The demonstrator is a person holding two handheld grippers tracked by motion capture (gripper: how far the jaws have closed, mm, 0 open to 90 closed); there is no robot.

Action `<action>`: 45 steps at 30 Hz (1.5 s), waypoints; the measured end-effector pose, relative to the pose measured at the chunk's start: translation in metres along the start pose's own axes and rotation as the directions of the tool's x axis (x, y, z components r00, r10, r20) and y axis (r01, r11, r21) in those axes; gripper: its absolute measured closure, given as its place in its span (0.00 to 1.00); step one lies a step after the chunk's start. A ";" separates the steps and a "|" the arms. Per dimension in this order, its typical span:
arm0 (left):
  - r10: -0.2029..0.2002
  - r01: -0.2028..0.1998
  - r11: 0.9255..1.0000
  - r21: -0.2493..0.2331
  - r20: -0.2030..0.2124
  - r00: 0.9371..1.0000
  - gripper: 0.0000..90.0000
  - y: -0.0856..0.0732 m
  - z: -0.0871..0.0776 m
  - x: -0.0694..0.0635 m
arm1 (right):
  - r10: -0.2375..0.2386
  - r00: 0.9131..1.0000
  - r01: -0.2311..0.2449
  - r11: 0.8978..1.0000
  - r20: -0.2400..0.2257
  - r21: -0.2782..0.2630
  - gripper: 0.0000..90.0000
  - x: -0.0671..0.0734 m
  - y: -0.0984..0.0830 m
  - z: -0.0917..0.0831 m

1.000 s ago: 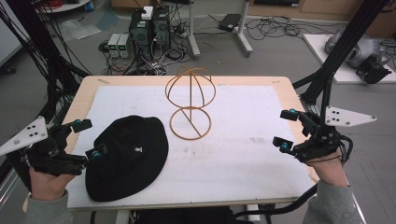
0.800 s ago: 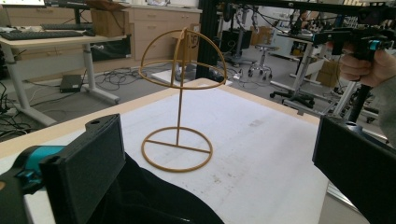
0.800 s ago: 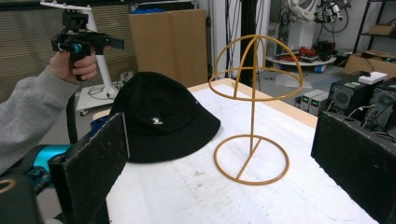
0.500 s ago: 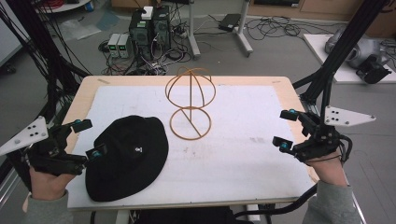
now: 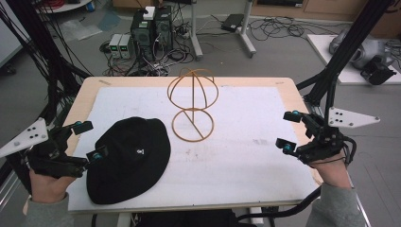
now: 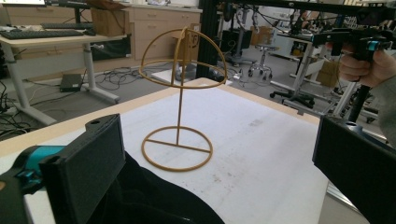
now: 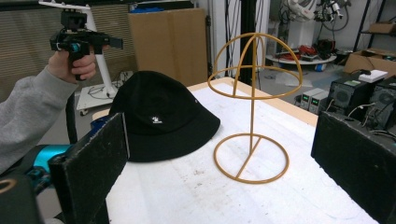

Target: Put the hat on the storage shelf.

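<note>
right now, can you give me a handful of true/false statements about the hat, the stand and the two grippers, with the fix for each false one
1. The black hat sits on top of the wire hat stand. False: it lies flat on the white table mat, beside the stand.
2. The left gripper is open with nothing between its jaws. True.
3. The stand has toppled onto its side. False: it stands upright on its ring base.
4. The right gripper is shut on the stand. False: it is open, at the table's right edge, apart from the stand.
5. The hat lies closer to the left gripper than to the right one. True.
</note>
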State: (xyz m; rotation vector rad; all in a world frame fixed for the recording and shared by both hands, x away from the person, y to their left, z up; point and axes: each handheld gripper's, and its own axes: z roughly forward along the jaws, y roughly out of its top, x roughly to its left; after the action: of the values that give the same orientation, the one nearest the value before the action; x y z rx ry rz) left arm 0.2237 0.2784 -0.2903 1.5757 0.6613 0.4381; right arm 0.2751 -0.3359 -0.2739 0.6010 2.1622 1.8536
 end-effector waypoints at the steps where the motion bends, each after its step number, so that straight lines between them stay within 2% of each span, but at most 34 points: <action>1: -0.001 0.001 1.000 0.001 0.000 1.000 0.03 0.000 0.000 0.000 | 0.000 1.000 0.000 1.000 0.000 0.000 0.04 0.000 0.000 0.000; 9: -0.003 0.003 1.000 0.001 -0.011 1.000 0.03 -0.001 -0.003 0.000 | -0.002 1.000 0.002 1.000 -0.001 0.005 0.04 -0.001 0.000 0.003; 45: -0.003 0.003 1.000 -0.010 -0.003 1.000 0.03 0.001 -0.004 0.001 | 0.000 1.000 0.000 1.000 0.008 0.006 0.04 0.000 -0.001 0.003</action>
State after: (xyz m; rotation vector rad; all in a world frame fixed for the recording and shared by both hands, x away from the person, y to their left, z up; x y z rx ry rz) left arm 0.2218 0.2819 -0.2891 1.5652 0.6631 0.4413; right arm 0.2765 -0.3336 -0.2751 0.6084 2.1633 1.8425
